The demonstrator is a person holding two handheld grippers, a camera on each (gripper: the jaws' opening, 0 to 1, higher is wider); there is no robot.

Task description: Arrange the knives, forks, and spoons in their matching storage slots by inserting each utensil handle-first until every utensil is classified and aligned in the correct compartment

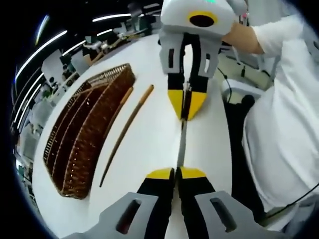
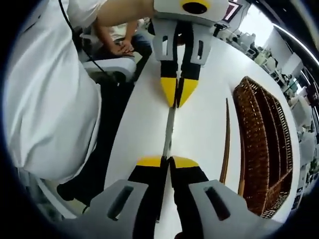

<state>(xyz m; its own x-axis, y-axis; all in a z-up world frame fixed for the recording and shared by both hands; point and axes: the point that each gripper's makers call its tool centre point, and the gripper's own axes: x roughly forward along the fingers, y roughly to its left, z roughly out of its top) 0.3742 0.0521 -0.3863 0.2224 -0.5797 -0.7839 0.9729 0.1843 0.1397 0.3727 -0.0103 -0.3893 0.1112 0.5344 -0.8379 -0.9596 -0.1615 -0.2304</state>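
So in the left gripper view, going left to right: the wicker tray with its long slots sits on the white bench, empty as far as I can see. Just beside its right edge lie 2 wooden-handled utensils, apart from each other; can't tell which kind they are. Right of those, a thin metal utensil is held off at both ends. The left gripper has its fingers pinched shut on the near end, and the right gripper has its fingers closed on the far end. A person in white is at the right.

Right gripper view is mirrored: person left, then the metal utensil clamped between the right gripper and the left gripper, then the wooden-handled pieces, then the tray.
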